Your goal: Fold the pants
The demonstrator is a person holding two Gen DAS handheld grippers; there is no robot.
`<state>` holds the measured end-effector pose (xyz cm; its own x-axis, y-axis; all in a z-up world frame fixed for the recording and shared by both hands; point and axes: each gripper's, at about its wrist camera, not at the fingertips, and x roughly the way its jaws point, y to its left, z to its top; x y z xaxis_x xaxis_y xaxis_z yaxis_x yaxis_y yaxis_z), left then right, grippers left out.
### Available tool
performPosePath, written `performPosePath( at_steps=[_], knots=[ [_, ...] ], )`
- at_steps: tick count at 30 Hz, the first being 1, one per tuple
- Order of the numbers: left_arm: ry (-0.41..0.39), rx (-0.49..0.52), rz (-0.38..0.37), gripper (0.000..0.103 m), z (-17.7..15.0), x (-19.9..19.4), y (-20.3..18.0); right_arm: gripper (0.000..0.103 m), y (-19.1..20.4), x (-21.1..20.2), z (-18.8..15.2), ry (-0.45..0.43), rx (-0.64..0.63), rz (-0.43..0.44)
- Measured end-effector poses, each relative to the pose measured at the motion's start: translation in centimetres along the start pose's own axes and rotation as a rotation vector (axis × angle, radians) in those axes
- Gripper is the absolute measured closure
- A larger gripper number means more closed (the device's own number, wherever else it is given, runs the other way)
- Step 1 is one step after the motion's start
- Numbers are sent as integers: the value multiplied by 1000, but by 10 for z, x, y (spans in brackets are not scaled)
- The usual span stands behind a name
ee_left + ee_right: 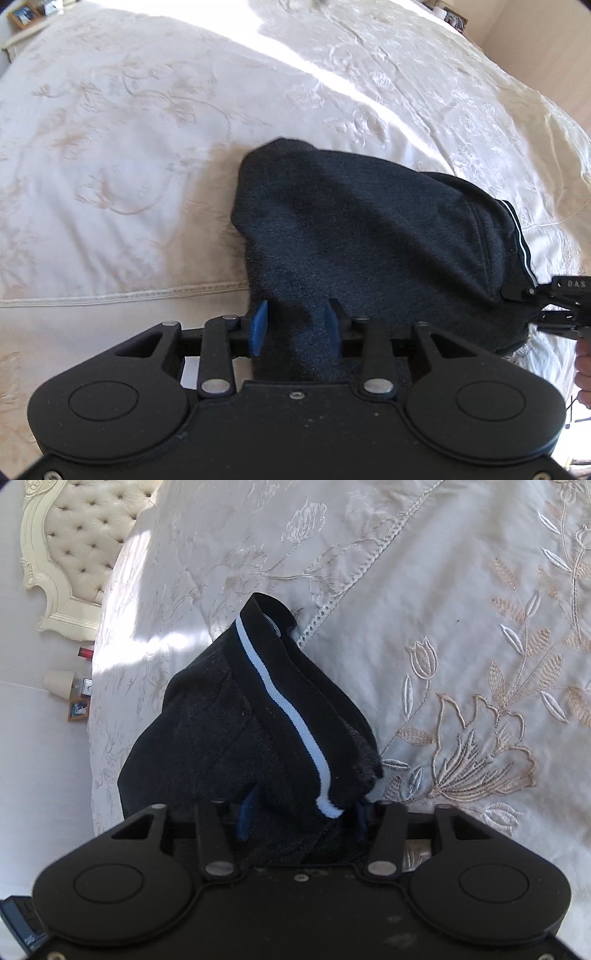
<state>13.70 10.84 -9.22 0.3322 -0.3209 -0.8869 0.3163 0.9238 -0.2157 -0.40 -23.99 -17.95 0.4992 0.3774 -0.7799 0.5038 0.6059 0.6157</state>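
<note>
Dark navy fleece pants [369, 229] are bunched and lifted above a cream embroidered bedspread [129, 147]. My left gripper [295, 326] is shut on a fold of the fabric between its blue pads [258, 325]. My right gripper [301, 812] is shut on the waistband end, where a black band with a white stripe [280, 716] runs up from the jaws. The right gripper also shows in the left wrist view [517, 295] at the far right, pinching the striped waistband. The pants [207, 738] hang between the two grippers; the legs are hidden in the bundle.
The bedspread [461, 664] fills both views, with a stitched seam [129, 295] near the front edge. A tufted cream headboard [74, 546] and a bedside table with small items [74, 694] stand at the left of the right wrist view. A picture frame [24, 14] sits far back left.
</note>
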Motion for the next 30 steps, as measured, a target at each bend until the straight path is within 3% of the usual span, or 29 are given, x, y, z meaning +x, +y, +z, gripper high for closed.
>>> performPosePath(
  at_steps=[4,11,13,14,15,16,17,18,21,25,30],
  knots=[
    [35,-47,31,54,2,17,7,84,39,-13,-7,-35,-199,-72],
    [42,-135,49,43,-2,28,21,85,64,-25,-6,-44,-276,-99],
    [80,-149,-1,42,-2,41,20,85,70,-25,-6,-38,-299,-111],
    [98,-170,-34,33,-1,46,19,85,71,-26,-5,-36,-308,-113],
    [97,-192,-72,30,0,48,18,85,74,-26,-6,-34,-315,-117],
    [76,-218,-126,40,0,49,17,85,75,-28,-5,-32,-324,-122],
    [66,-241,-130,75,1,48,17,85,77,-30,-5,-33,-337,-129],
    [64,-257,-94,90,2,44,15,85,80,-32,-6,-34,-351,-137],
    [-23,-249,-71,93,5,15,7,85,97,-37,-7,-47,-392,-139],
    [-229,-38,12,94,20,-42,-29,86,126,-51,-5,-101,-482,-132],
    [-357,-43,4,94,56,-78,-26,87,157,-61,17,-181,-515,-89]
  ],
)
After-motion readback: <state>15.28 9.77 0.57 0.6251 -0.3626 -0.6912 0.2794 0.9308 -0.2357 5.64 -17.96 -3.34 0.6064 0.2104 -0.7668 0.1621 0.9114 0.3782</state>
